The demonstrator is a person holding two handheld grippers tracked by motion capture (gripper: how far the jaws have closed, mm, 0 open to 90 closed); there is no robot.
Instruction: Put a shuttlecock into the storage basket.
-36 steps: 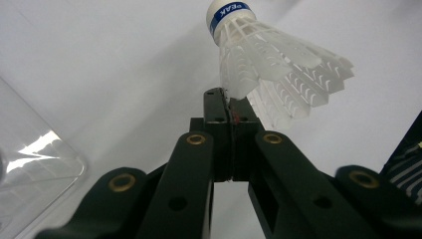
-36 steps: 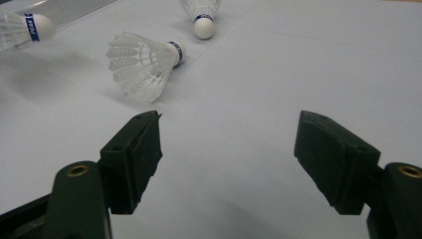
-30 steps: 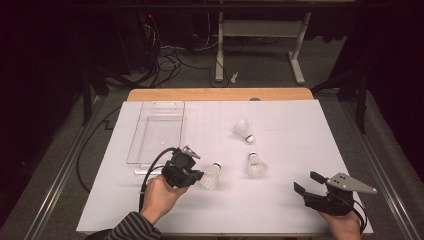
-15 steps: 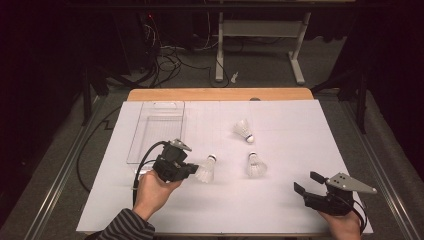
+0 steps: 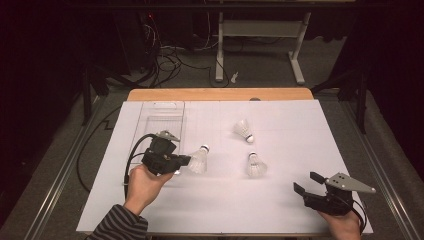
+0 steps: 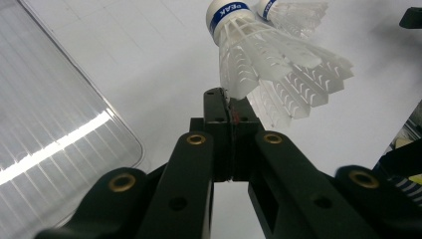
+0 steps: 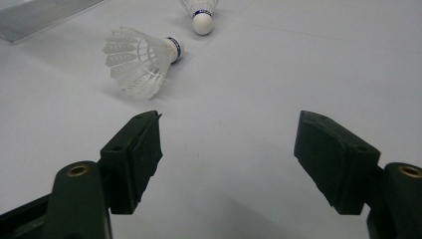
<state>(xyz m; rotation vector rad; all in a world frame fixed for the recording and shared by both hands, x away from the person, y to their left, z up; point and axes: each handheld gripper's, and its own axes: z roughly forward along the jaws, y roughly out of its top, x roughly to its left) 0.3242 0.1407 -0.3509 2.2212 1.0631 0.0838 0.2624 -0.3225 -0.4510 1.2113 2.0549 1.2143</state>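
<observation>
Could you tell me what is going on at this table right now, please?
A person holds tongs in each hand. The left tongs are shut on the feather edge of a shuttlecock, held above the white sheet beside a clear plastic tray. Two more shuttlecocks lie on the sheet. The right tongs rest open near the front edge.

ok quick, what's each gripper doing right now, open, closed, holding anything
Left gripper: closed on the feather skirt of a shuttlecock, held off the table.
Right gripper: open, holding nothing.
</observation>
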